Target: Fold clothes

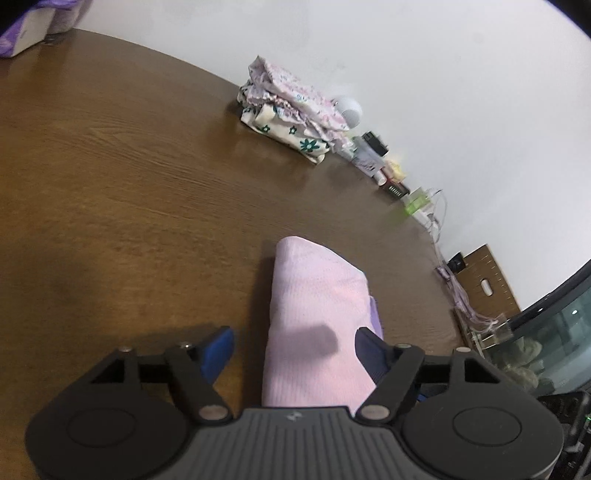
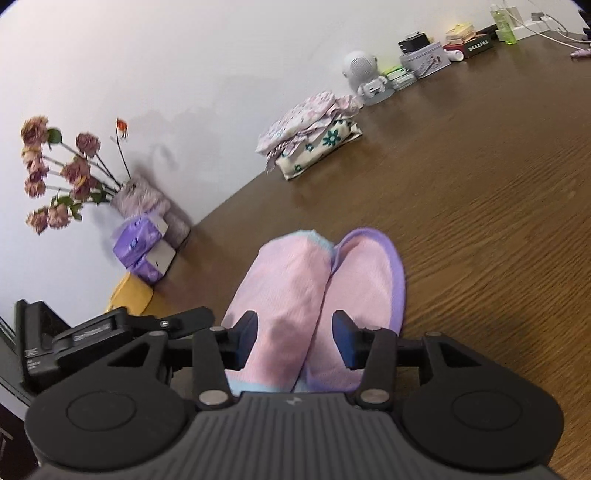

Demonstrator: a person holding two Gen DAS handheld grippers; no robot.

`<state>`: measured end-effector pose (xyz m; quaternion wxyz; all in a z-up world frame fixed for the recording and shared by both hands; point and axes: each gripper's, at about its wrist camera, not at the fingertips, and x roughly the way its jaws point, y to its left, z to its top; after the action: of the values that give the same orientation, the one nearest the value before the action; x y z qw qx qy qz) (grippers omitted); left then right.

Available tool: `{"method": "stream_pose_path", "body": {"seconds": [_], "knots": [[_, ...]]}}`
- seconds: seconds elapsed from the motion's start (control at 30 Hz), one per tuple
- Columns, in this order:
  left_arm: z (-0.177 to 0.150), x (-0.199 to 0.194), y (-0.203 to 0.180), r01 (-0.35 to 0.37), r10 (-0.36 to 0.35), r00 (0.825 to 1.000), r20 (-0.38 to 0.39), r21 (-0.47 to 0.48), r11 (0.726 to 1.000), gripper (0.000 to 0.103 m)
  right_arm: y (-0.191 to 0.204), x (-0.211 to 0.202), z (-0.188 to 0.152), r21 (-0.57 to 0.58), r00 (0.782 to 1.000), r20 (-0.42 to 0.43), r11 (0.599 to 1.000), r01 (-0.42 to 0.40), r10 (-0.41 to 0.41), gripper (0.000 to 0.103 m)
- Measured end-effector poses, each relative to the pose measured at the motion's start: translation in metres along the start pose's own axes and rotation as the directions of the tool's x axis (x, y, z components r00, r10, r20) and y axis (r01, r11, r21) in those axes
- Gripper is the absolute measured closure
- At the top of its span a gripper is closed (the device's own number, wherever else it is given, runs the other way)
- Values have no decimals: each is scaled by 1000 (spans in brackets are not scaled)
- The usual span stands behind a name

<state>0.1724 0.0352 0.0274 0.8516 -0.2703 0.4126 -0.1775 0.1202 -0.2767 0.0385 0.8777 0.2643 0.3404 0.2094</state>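
A folded pink garment [image 1: 314, 295] with lilac trim lies on the brown wooden table [image 1: 129, 184] right in front of both grippers. My left gripper [image 1: 295, 350] is open. Its left blue finger [image 1: 218, 354] stands clear of the cloth and its right finger [image 1: 373, 354] rests over the cloth's edge. In the right wrist view the pink garment [image 2: 295, 273] shows two rounded folded halves with a light blue hem. My right gripper [image 2: 295, 341] is open astride the left half, with the cloth bulging between its pads. A stack of folded floral clothes [image 1: 291, 118] [image 2: 310, 136] sits by the wall.
Along the wall stand a white round speaker [image 2: 360, 72], tins and small boxes [image 2: 424, 59], a green bottle [image 2: 502, 22] and cables [image 1: 436, 221]. Dried roses in a vase [image 2: 62, 173] and purple tissue packs [image 2: 140, 247] sit left. A glass tank [image 1: 554, 325] is at the right.
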Motion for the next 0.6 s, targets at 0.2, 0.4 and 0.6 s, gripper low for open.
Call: {"method": "stream_pose_path", "body": {"seconds": [0.2,0.4,0.6], "knots": [[7,16,-10,-29,29,1000,-4,37,999,43,-14,-3,8,-8,1000,14,1000,9,-9,44],[6,21,-13,-38,38,999,-9,49,998,62,-25,-3,14,-31,1000,14,999,12,-12,28],[4,19,-20,-69,69,998,2,85,994,76,-31,-1,19,-48,1000,4,999,-1,1,22]]}}
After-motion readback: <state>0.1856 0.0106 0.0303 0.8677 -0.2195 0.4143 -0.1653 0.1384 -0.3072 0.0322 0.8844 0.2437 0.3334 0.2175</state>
